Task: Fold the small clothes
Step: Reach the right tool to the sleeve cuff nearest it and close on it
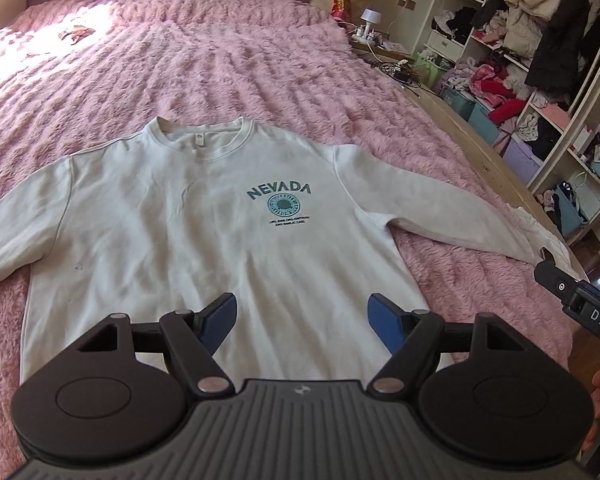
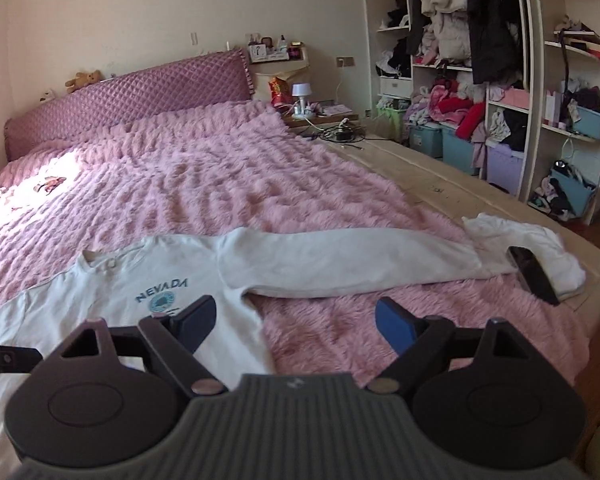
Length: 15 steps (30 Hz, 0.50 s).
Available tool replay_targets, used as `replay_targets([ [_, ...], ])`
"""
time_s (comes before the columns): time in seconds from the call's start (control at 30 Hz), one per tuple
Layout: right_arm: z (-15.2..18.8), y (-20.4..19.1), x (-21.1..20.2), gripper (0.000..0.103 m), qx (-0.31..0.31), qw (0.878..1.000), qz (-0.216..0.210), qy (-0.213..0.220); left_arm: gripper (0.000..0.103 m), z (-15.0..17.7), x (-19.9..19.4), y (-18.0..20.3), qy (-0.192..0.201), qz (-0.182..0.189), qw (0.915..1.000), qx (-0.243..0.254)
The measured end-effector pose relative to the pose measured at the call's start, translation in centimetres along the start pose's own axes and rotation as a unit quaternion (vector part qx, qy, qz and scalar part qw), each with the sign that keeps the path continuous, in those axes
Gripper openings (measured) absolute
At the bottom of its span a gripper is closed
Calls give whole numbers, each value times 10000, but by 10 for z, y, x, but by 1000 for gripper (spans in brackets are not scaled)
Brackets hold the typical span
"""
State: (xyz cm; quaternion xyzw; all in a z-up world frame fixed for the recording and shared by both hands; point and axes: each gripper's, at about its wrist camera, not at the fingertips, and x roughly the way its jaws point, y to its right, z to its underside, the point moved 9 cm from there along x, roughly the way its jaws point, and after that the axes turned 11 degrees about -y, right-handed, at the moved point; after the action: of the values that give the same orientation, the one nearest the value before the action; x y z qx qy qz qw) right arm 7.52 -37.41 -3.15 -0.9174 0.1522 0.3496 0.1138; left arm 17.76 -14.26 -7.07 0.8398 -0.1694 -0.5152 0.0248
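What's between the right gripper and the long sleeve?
Just fluffy pink blanket. In the right wrist view, nothing else lies between the open right gripper and the sleeve of the white sweatshirt.

Black linkage arms with silver pivot screws, blue fingertips (image 1: 225,312), round black discs and ribbed grey housing on each hand-held gripper (image 1: 302,314).

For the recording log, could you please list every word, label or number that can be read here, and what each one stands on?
"NEVADA": arched teal print on the chest of the white sweatshirt.
"DAS": white letters on the black body of the right tongs, cut off at the picture edge.
Round teal emblem under NEVADA: ring text too small to read.
Two small dark lines below the emblem: too blurred to read.
Neck label inside the collar: unreadable.
Red snack bag by the headboard: print unreadable.
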Motion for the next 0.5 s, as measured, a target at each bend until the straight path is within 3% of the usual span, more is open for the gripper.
replay_targets([
  [0.13, -22, 67, 34, 81, 488, 9982, 275, 230, 88, -32, 35, 29, 50, 221, 9995, 239],
  [0.3, -35, 146, 77, 65, 1036, 9912, 735, 371, 87, -61, 82, 61, -117, 535, 9980, 318],
  [0.37, -36, 177, 97, 53, 1287, 9873, 862, 360, 87, -70, 102, 70, -210, 526, 9977, 369],
  [0.5, -37, 233, 137, 51, 1824, 9766, 1101, 309, 87, -84, 133, 86, -250, 534, 9971, 479],
])
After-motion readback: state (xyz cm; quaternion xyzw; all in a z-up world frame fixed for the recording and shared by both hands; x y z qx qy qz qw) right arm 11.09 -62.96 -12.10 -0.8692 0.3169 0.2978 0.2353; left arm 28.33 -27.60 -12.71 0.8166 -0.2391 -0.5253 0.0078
